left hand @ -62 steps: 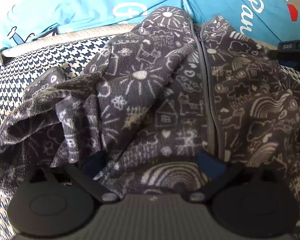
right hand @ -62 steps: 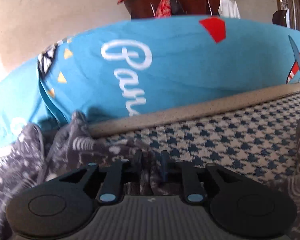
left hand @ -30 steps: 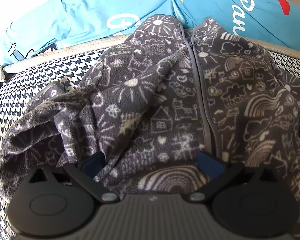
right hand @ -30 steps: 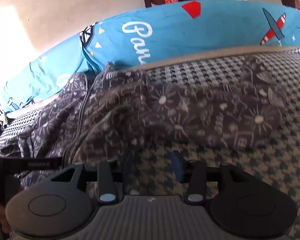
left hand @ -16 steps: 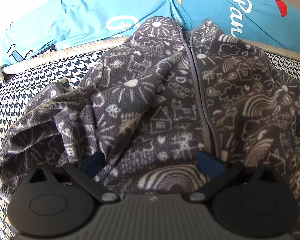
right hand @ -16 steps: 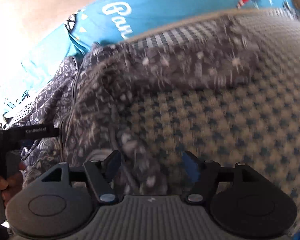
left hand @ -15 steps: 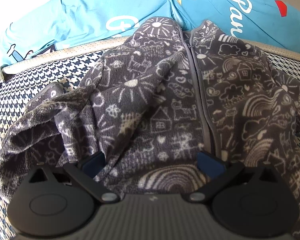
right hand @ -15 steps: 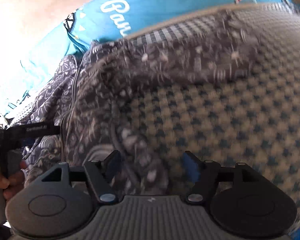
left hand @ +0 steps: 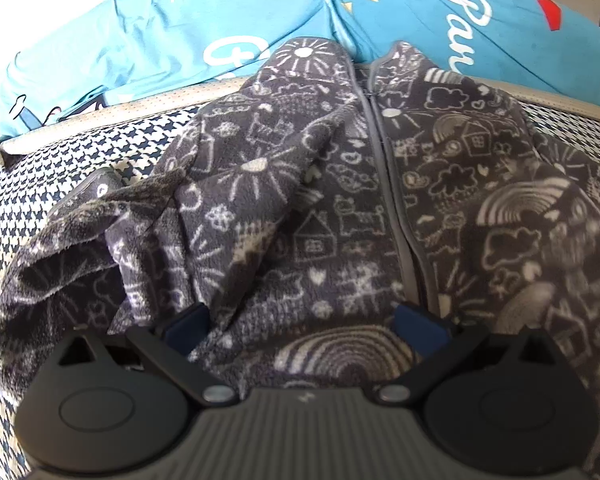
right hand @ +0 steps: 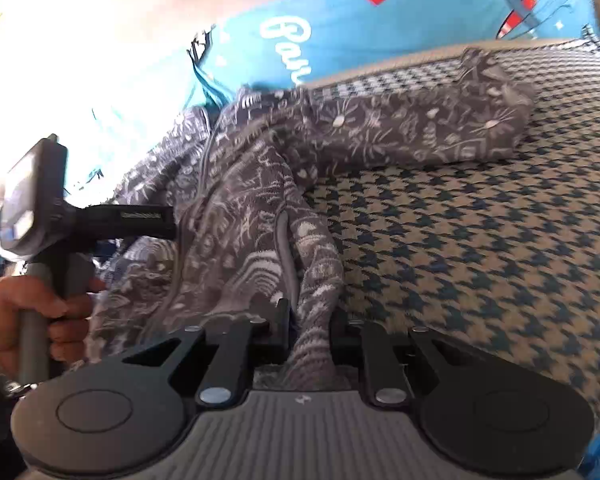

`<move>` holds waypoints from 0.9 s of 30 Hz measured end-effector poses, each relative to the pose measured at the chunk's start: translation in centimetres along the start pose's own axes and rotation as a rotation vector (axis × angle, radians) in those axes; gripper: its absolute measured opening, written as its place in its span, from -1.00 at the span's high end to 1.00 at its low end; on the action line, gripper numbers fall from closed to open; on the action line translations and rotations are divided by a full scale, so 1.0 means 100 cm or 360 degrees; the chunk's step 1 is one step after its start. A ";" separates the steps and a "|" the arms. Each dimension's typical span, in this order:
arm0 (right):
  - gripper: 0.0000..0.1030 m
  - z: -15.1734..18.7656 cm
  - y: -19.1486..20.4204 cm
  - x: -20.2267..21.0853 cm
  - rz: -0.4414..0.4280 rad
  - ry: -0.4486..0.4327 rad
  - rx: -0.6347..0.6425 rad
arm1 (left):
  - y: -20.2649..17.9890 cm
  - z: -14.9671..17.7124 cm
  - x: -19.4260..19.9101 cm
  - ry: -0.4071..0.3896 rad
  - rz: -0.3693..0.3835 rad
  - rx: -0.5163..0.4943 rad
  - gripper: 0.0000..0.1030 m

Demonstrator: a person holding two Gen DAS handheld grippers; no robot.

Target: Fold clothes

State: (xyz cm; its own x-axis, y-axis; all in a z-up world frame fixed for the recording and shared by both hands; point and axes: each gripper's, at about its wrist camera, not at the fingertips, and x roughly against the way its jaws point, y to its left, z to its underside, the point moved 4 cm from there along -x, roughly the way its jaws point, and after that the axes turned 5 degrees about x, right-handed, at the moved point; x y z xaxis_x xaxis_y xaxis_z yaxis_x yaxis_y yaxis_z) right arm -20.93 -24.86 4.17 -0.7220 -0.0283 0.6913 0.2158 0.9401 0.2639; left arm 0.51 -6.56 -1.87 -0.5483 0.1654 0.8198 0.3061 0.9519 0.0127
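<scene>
A dark grey fleece jacket with white doodle print lies front up on the houndstooth bed cover, its zip running up the middle. My left gripper rests low on the jacket's bottom part, jaws wide open, with fabric bunched between the blue pads. In the right wrist view the jacket lies to the left and one sleeve stretches out to the right. My right gripper is closing its jaws, and a fold of the jacket's bottom hem is pinched between the fingers.
Blue pillows with white lettering line the far side behind a tan piped edge. Bare houndstooth cover spreads right of the jacket. A hand grips the other tool's handle at the left of the right wrist view.
The right gripper came in over the cover to the jacket's bottom hem, opened wide, then closed on a fold of it. The left gripper and the jacket's left half stayed put.
</scene>
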 end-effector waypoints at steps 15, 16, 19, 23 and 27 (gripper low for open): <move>0.35 0.000 0.001 0.014 0.0210 0.0111 0.0014 | -0.013 0.000 0.012 -0.0083 0.0055 -0.0081 -1.00; 0.34 -0.003 -0.002 0.016 0.0197 0.0097 -0.0016 | -0.015 0.000 0.013 -0.0094 0.0058 -0.0084 -1.00; 0.26 -0.013 -0.004 0.017 0.0191 0.0061 -0.0032 | -0.019 -0.001 0.015 -0.0113 0.0076 -0.0098 -1.00; 0.25 -0.031 -0.010 0.012 0.0202 0.0014 0.0008 | -0.025 0.001 0.013 -0.0098 0.0085 -0.0125 -1.00; 0.23 -0.053 -0.022 0.002 0.0245 -0.0052 0.0036 | -0.027 0.002 0.011 -0.0089 0.0096 -0.0128 -1.00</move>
State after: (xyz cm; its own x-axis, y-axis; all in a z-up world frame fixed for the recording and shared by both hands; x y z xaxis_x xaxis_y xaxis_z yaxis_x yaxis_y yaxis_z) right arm -18.07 -28.74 7.25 -0.7027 0.1276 0.7000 0.3111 0.9399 0.1410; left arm -1.06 -8.94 -1.13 -0.5688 0.2377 0.7874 0.4001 0.9164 0.0124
